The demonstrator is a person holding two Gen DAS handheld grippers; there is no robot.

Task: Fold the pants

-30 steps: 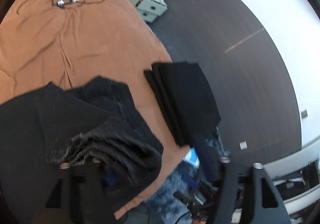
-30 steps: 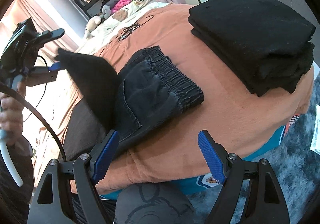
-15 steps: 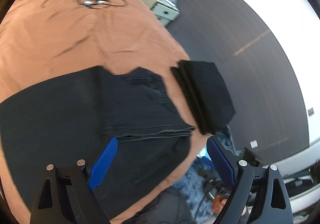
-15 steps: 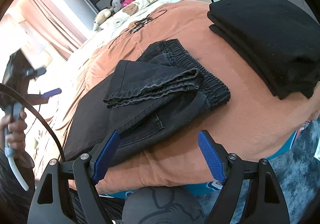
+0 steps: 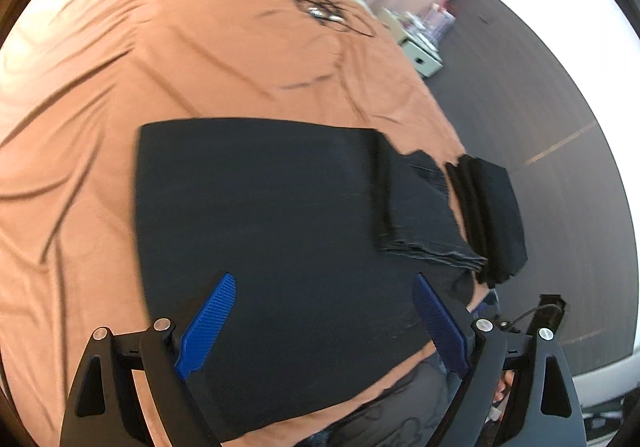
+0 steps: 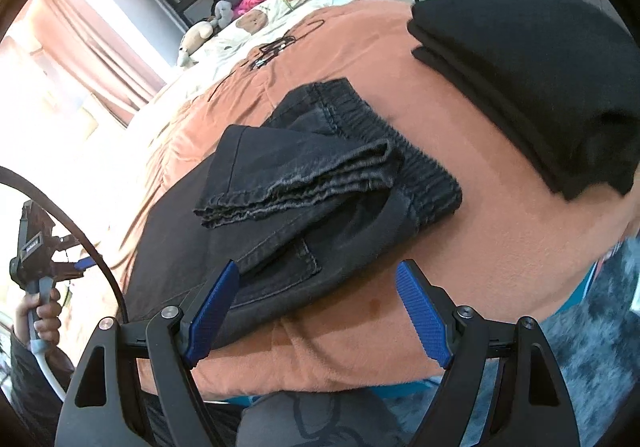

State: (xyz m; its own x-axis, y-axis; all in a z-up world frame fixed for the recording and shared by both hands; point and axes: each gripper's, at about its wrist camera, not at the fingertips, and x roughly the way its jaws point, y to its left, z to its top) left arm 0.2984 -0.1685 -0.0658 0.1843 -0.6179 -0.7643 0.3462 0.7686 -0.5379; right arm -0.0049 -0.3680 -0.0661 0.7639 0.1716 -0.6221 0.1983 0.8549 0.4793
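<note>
Dark grey pants [image 5: 280,215] lie on the orange bedspread [image 5: 160,67], the legs doubled back so that the hems [image 6: 296,179] rest near the elastic waistband [image 6: 424,175]. My left gripper [image 5: 324,311] hangs open above the flat folded end of the pants, nothing between its blue pads. In the right wrist view the left gripper [image 6: 76,265] shows at the far left, held by a hand [image 6: 40,319]. My right gripper [image 6: 316,303] stands open over the near edge of the pants [image 6: 280,247] by the back pocket, empty.
A stack of folded black clothes [image 6: 532,79] sits on the bed corner beside the waistband, also seen as the black stack [image 5: 492,215]. A dark cable [image 5: 324,11] lies farther up the bed. Plush toys [image 6: 216,23], a white nightstand [image 5: 420,55] and a blue rug [image 6: 600,347] surround it.
The left gripper let go of the pant hems, which now lie near the waistband, and drew back along the pants toward the fold. The right gripper stayed put.
</note>
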